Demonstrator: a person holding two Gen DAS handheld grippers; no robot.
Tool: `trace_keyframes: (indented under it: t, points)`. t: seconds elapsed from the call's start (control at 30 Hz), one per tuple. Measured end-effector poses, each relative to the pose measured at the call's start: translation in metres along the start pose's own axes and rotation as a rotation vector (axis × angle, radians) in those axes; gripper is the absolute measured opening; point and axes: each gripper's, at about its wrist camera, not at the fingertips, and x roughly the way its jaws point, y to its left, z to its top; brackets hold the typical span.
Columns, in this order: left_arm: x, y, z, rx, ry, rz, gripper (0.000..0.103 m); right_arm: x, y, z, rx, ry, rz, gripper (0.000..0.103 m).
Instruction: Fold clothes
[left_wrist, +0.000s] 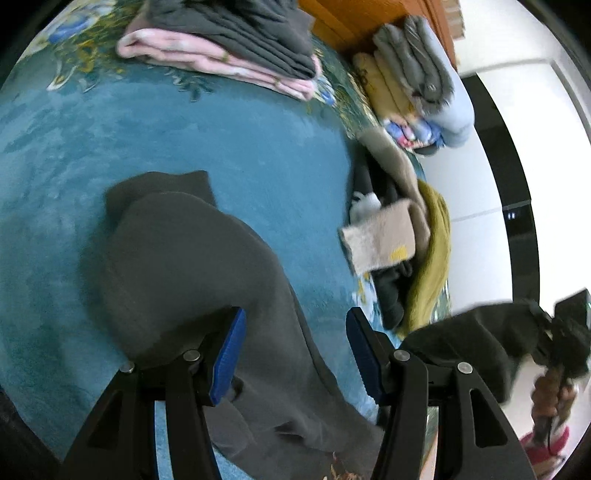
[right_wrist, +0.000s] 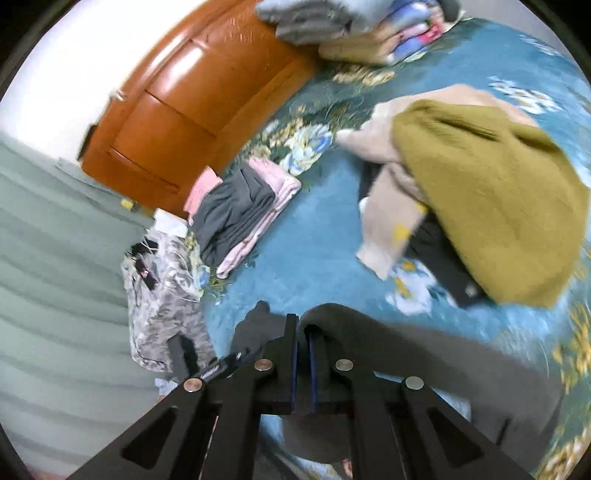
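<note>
A dark grey garment (left_wrist: 177, 258) lies spread on the teal floral cover (left_wrist: 221, 140). My left gripper (left_wrist: 295, 350) hangs open just above it, and the cloth runs under the gap between the blue pads (left_wrist: 229, 354) without being pinched. My right gripper (right_wrist: 303, 332) is shut on an edge of the same dark grey garment (right_wrist: 424, 354), and the cloth drapes over its right finger. In the left wrist view the lifted end of the cloth (left_wrist: 461, 343) hangs at the lower right, below a person's hand (left_wrist: 554, 398) on the other gripper's handle.
A loose heap with an olive sweater (right_wrist: 498, 206) and a beige piece (right_wrist: 388, 221) lies to the right. A folded pink and grey stack (right_wrist: 236, 214) sits further back. Another folded stack (right_wrist: 369, 33) lies by the wooden panel (right_wrist: 192, 96). A patterned grey bag (right_wrist: 162, 306) is at the left.
</note>
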Motion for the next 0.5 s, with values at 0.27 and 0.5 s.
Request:
trace_keyframes:
  t: [0.27, 0.5]
  points:
    - [-0.009, 0.031, 0.013, -0.094, -0.046, -0.009, 0.058, 0.121, -0.034, 0.068, 0.125, 0.078, -0.113, 0.008]
    - [-0.01, 0.047, 0.021, -0.13, -0.057, -0.038, 0.058, 0.138, -0.064, 0.083, 0.224, 0.027, -0.146, 0.027]
